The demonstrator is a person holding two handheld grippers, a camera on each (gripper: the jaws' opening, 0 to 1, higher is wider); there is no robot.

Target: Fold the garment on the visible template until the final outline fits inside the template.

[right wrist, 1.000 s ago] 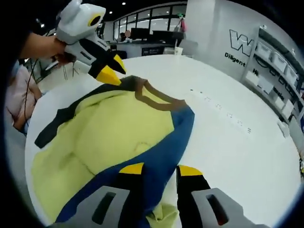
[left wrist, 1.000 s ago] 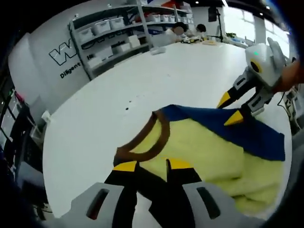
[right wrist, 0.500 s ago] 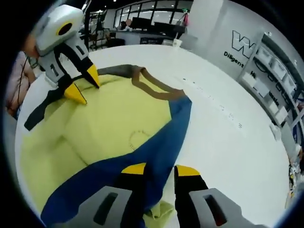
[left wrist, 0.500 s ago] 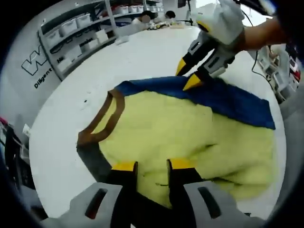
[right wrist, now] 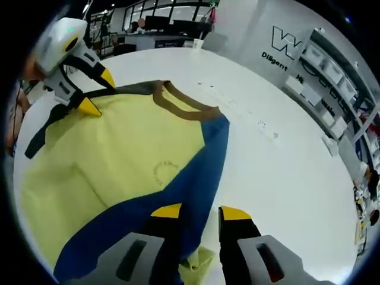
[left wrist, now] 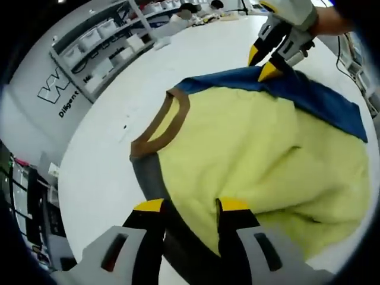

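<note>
On a broad white table in a workshop lined with grey shelving, a yellow garment spread flat. Left gripper pinching its grey sleeve edge, right gripper clamped on the blue sleeve.

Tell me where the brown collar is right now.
The brown collar lies flat on the white table, at the garment's edge nearest the shelving. In the right gripper view it sits between the blue sleeve and the left gripper.

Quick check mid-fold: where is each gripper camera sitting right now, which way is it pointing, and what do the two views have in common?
Left gripper view: rides the left gripper, low over the garment's grey sleeve edge, facing the right gripper and shelves.
Right gripper view: rides the right gripper on the blue sleeve, facing the left gripper.
Shared: garment, brown collar, white table.
</note>
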